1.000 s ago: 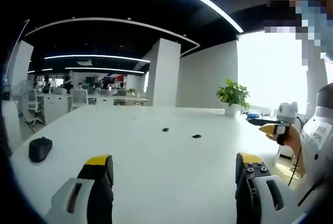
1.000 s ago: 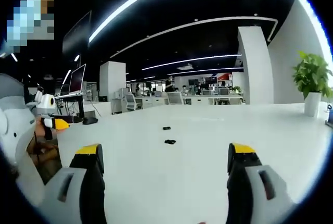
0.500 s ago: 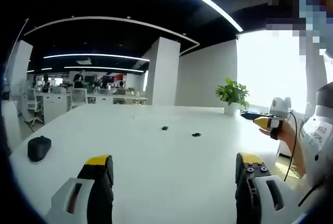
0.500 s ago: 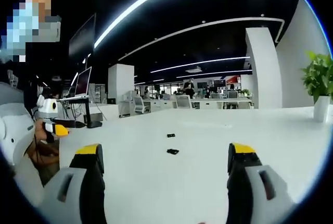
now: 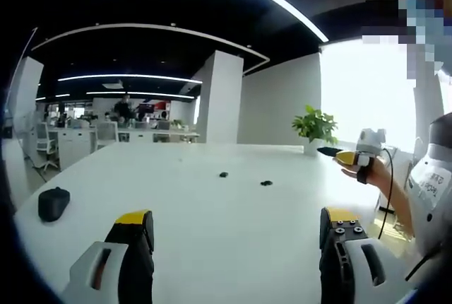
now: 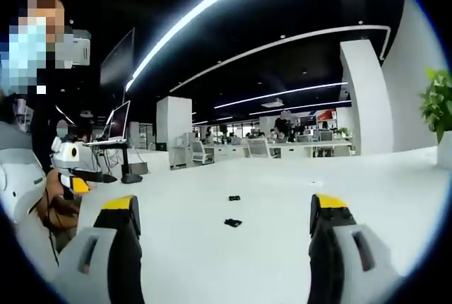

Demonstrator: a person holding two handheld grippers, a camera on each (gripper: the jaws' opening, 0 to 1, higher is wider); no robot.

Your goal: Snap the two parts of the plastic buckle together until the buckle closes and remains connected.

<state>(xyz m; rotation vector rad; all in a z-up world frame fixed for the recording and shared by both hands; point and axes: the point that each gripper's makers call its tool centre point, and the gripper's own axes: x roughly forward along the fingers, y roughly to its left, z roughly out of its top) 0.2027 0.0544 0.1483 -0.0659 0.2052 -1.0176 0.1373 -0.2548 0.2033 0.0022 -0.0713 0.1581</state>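
Two small black buckle parts lie apart on the white table (image 5: 212,233): one (image 5: 223,174) further off, the other (image 5: 266,183) a little to its right. The right gripper view has them as a far part (image 6: 234,197) and a near part (image 6: 232,223). My left gripper (image 5: 236,218) is open and holds nothing, well short of both parts. My right gripper (image 6: 224,203) is also open and holds nothing. It appears at the right in a hand (image 5: 353,157), and the left gripper (image 6: 74,177) appears at the left of the right gripper view.
A black mouse (image 5: 53,203) sits at the table's left edge. A potted plant (image 5: 316,129) stands at the far right corner. A monitor on a stand (image 6: 116,127) stands at the far left. Office desks and a white pillar (image 5: 220,99) lie beyond.
The right gripper has risen and swung left, so the buckle parts sit lower in its view. The left gripper has stayed put. The buckle parts have not moved.
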